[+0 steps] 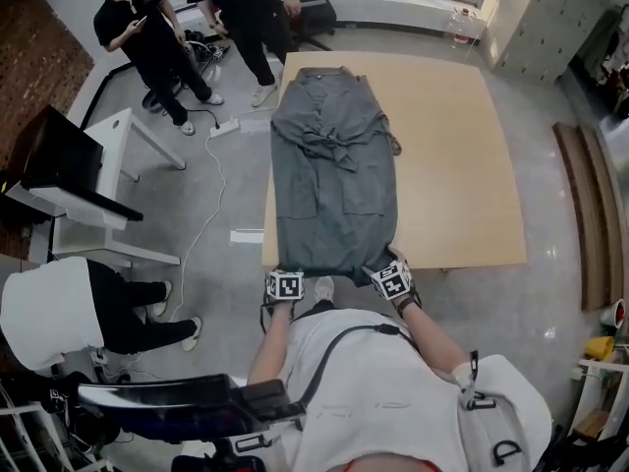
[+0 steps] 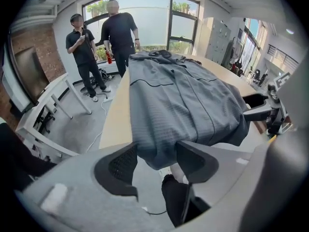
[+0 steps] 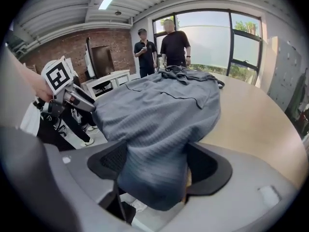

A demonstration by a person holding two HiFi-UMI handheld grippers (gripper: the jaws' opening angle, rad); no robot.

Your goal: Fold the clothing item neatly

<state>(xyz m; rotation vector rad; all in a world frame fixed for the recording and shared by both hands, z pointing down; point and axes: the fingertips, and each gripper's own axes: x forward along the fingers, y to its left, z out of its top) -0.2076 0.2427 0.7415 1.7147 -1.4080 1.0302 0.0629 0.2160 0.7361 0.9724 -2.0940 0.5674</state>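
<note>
**Two grippers open at the garment's near hem**

1. Surroundings, left side. A white desk [image 1: 93, 180] stands on the floor well apart from the table [image 1: 462, 155]. A white cable [image 1: 209, 200] runs across the floor between them. Two standing people [image 1: 147, 32] are beyond the table's far left corner.

2. Garment position. The grey garment [image 1: 334, 180] lies flat on the left portion of the table, along its left edge. The right portion of the tabletop is bare wood.

3. Garment orientation. The long axis runs straight away from the operator, parallel to the table's left edge. The collar [image 1: 319, 72] points to the far end. The hem [image 1: 329, 264] points toward the operator and hangs over the near edge. Loose folds are bunched at mid-length.

4. Left gripper [image 2: 157, 161]. It sits at the hem's left corner. The jaws stand wide apart. The hem corner hangs down into the gap, close to the left pad [image 2: 120, 164], and is not clamped.

5. Right gripper [image 3: 157, 166]. It sits at the hem's right corner. The jaws stand wide apart. A thick drape of fabric fills the gap between them and hangs through it; the pads are not squeezing it.
</note>
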